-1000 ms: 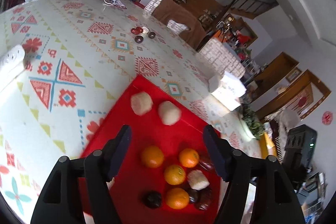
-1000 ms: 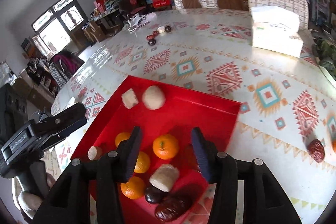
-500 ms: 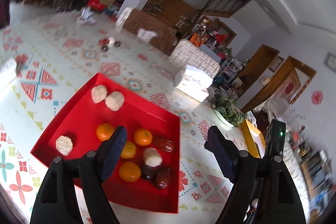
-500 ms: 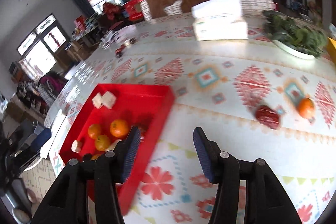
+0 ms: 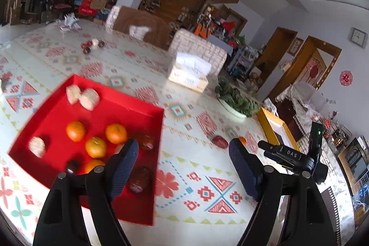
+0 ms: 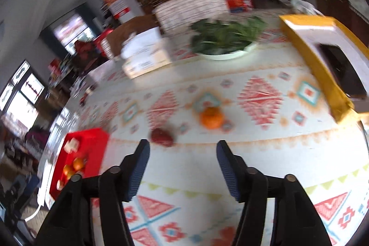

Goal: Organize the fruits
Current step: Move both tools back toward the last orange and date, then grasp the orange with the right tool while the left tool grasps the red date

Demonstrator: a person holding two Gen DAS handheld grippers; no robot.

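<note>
Left gripper (image 5: 183, 158) jaws apart, empty, over square red plastic tray (image 5: 147, 206) of fruit, right gripper (image 6: 183, 160) jaws apart, empty, loose orange mandarin (image 6: 211, 117) and dark red date (image 6: 162, 137) ahead on patterned tablecloth (image 6: 265, 153)

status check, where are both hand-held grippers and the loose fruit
Both hand-held grippers open, empty: left, right. Orange and red date loose on tablecloth, ahead of right. Red tray part-filled. Path clear.

Daylit, fisheye warp, right view motion-blurred
</note>
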